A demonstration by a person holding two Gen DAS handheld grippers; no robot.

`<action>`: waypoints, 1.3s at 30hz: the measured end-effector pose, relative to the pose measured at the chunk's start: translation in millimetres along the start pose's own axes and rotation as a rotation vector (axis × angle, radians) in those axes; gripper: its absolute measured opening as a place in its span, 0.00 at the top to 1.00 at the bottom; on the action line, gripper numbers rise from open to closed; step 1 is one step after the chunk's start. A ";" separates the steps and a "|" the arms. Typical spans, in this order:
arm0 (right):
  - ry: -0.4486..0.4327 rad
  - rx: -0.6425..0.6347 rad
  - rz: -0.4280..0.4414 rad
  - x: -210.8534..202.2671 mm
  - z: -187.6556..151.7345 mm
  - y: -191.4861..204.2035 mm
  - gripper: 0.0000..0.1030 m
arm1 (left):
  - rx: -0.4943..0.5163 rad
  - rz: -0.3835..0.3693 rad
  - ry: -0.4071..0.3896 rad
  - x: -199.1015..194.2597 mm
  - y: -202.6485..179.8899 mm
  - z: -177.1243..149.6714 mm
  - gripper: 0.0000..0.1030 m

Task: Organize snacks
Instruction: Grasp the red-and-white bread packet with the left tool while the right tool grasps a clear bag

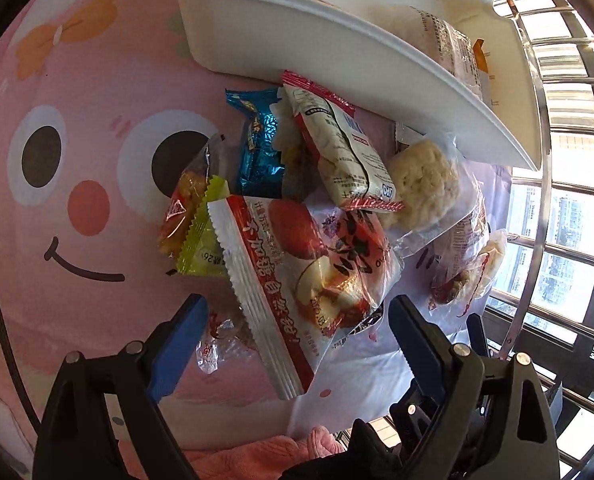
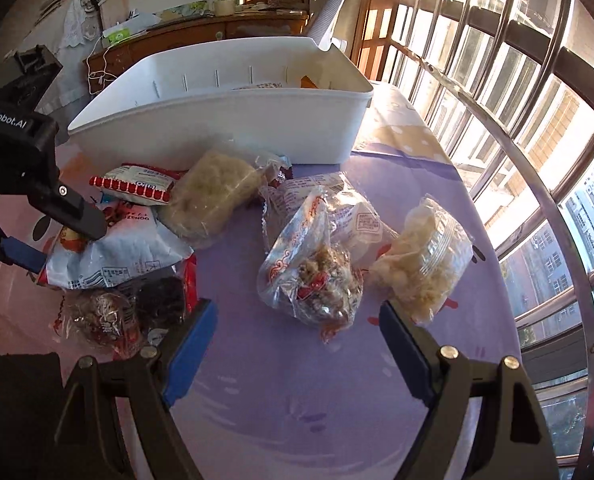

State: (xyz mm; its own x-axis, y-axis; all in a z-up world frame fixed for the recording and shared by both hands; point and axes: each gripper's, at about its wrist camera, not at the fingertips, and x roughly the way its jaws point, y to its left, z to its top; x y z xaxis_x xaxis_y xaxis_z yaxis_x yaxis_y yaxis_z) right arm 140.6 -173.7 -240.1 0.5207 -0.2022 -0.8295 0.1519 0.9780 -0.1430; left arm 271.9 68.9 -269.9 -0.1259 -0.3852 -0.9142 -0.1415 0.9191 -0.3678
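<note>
Snacks, loose pile, on a bench covered with a pink and lilac cartoon-face cloth (image 1: 77,184), in front of a white plastic bin (image 2: 233,120) that stands toward the far edge, near the barred window side.

Large red-and-white packet (image 1: 297,276): crimped white end seals, red printed lettering, picture of red fruit; lies on top of the pile (just ahead of the left gripper). Smaller cream packet with red ends (image 1: 341,148) leans against the bin wall. Blue foil wrapper (image 1: 257,140) beside it. Yellow-green sachet (image 1: 205,236) and an orange-tinted clear wrapper (image 1: 181,204) at the pile's left. Clear bag holding a pale puffed rice cake (image 1: 421,180), touching the cream packet.

Apart from the pile, toward the window edge: clear bag with red print and brown nutty clusters (image 2: 317,268); clear bag of pale puffed pieces (image 2: 421,256) just beside it. One printed packet already lies inside the bin.

Left gripper (image 1: 297,320): fingers wide apart, holding nothing, tips straddling the near end of the large packet without pressing it.

Right gripper (image 2: 297,328): fingers wide apart, empty, above bare cloth near the nutty-cluster bag.
</note>
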 end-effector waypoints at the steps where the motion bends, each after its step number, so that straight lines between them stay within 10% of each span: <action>1: 0.003 -0.002 -0.006 2.7 0.6 0.2 0.19 | -0.005 -0.001 0.001 1.7 0.4 1.4 0.12; 39: 0.061 -0.040 -0.028 19.9 14.5 -6.5 0.63 | -0.066 -0.024 0.021 11.1 -12.7 -4.5 0.47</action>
State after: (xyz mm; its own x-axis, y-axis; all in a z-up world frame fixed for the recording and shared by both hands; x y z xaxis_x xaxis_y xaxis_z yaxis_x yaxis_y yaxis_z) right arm 162.2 -184.8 -247.8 0.4642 -0.2272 -0.8561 0.1310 0.9735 -0.1873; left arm 267.8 52.6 -274.6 -0.1425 -0.4096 -0.9011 -0.2094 0.9022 -0.3770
